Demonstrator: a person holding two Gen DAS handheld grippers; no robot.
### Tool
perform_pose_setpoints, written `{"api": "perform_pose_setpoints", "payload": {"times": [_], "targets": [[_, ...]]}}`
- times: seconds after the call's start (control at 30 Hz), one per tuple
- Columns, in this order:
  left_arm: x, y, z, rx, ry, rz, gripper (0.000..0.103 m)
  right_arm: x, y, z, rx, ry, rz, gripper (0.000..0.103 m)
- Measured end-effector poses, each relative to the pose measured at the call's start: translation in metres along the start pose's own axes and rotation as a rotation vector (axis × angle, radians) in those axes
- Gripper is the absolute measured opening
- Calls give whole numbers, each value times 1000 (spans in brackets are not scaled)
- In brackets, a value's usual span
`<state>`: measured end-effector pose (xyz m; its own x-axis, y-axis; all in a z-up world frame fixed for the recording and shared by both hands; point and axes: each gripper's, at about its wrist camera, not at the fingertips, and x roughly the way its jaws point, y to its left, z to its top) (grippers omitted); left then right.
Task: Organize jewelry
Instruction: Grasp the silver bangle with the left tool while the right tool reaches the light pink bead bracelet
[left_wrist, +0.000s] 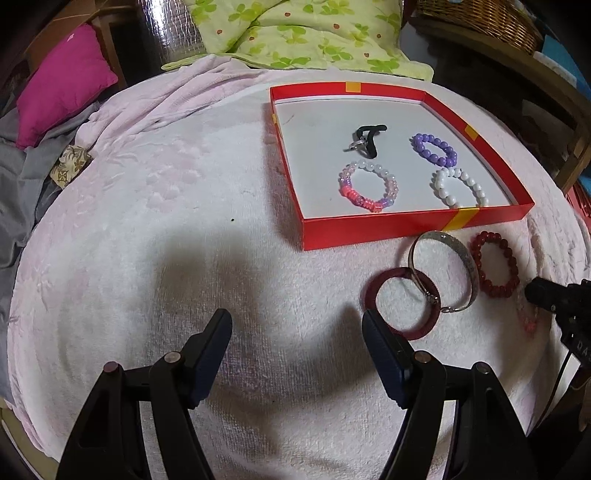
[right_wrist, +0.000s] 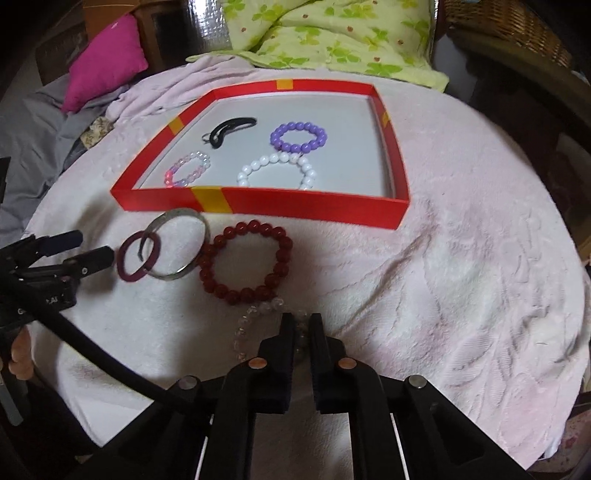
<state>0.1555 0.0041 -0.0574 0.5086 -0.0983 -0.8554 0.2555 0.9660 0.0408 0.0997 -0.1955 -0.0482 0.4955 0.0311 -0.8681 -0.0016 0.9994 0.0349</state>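
Observation:
A red box on the pink blanket holds a black hair tie, a purple bead bracelet, a white bead bracelet and a pink-and-clear bracelet. In front of it lie a silver bangle, a maroon ring band and a dark red bead bracelet. My left gripper is open and empty, just left of the maroon band. My right gripper is shut on a clear bead bracelet.
A green floral quilt and a magenta pillow lie behind the blanket. A wicker basket stands at the back right. Grey cloth hangs off the left side.

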Motion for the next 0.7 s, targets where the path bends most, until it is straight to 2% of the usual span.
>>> {"api": "perform_pose_setpoints", "payload": {"times": [0.17, 0.4, 0.47, 0.57, 0.7], "targets": [[-7, -10, -1, 20, -21, -15, 74, 0, -19, 4, 79, -7, -23, 8], [-7, -22, 10, 36, -51, -61, 74, 4, -15, 5, 76, 4, -34, 8], [-5, -28, 14, 45, -59, -99, 74, 4, -16, 4, 86, 6, -28, 8], [3, -36, 18, 55, -28, -184, 74, 5, -16, 4, 98, 7, -17, 9], [8, -46, 20, 72, -8, -221, 74, 5, -19, 4, 115, 10, 3, 9]]}}
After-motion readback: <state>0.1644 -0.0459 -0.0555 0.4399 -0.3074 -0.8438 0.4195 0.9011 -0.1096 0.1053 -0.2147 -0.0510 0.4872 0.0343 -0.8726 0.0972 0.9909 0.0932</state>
